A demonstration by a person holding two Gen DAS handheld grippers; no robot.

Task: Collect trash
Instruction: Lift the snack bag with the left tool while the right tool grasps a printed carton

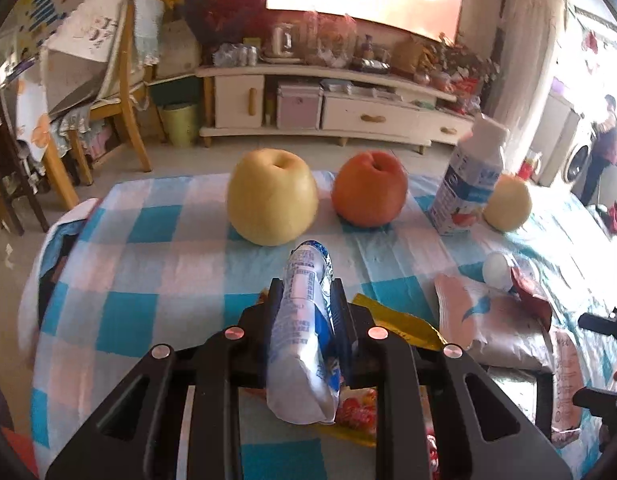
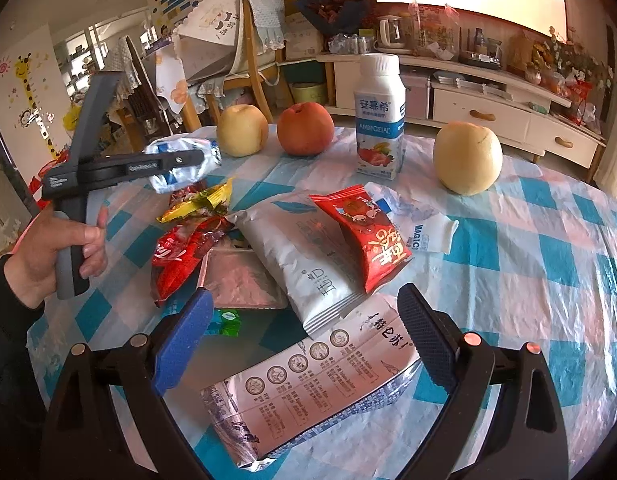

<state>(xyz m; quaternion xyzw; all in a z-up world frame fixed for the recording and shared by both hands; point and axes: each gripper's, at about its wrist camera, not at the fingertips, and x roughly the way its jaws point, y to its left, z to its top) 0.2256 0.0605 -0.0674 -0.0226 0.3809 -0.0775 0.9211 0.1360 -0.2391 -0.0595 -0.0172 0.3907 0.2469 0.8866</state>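
My left gripper (image 1: pixel 307 294) is shut on a crumpled blue-and-white wrapper (image 1: pixel 302 332) and holds it above the checked tablecloth (image 1: pixel 148 264). The same gripper (image 2: pixel 196 156) and wrapper (image 2: pixel 180 164) show at the left of the right wrist view. My right gripper (image 2: pixel 308 312) is open and empty, low over a pile of trash: a silver printed packet (image 2: pixel 308 384) between its jaws, a grey-white pouch (image 2: pixel 304 256), a red snack bag (image 2: pixel 364 232), a red wrapper (image 2: pixel 180 252) and a yellow wrapper (image 2: pixel 204 200).
Two pears (image 2: pixel 242 130) (image 2: pixel 467 157), a red apple (image 2: pixel 305 129) and an upright yogurt bottle (image 2: pixel 379 116) stand at the table's far side. A flat silver tray (image 2: pixel 240 280) lies under the pile. Chairs and a TV cabinet (image 1: pixel 328 100) stand beyond.
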